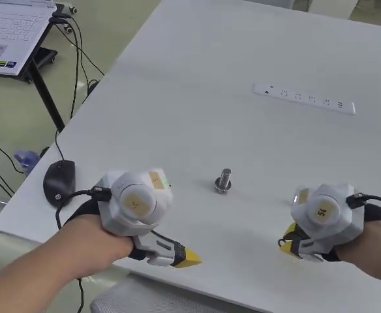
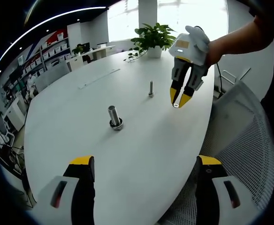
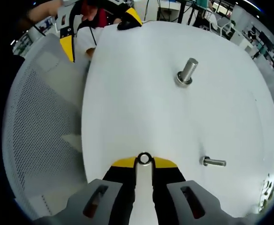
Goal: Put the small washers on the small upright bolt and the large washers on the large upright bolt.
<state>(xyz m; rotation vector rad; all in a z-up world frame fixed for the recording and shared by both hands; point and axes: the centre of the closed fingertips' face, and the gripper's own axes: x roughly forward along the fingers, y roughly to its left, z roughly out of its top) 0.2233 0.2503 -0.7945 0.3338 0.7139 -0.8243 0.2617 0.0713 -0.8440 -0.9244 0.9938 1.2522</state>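
Observation:
The large upright bolt (image 1: 223, 181) stands mid-table between my two grippers, with a metal ring around its foot (image 2: 116, 124). In the left gripper view the small upright bolt (image 2: 150, 89) stands further off behind it. My right gripper (image 3: 145, 161) is shut on a small washer (image 3: 145, 158), held above the table's near edge, with the small bolt (image 3: 213, 162) to its right and the large bolt (image 3: 187, 71) ahead. My left gripper (image 2: 144, 161) is open with nothing between its jaws, near the front edge (image 1: 177, 257). The right gripper (image 2: 177, 101) shows there too, with the washer (image 2: 175, 105) at its tips.
A white power strip (image 1: 304, 98) lies at the far right of the white table (image 1: 177, 98). A black mouse (image 1: 59, 182) sits at the table's left corner. A laptop (image 1: 11, 29) stands on a stand beyond. A mesh chair (image 1: 132, 297) is below the front edge.

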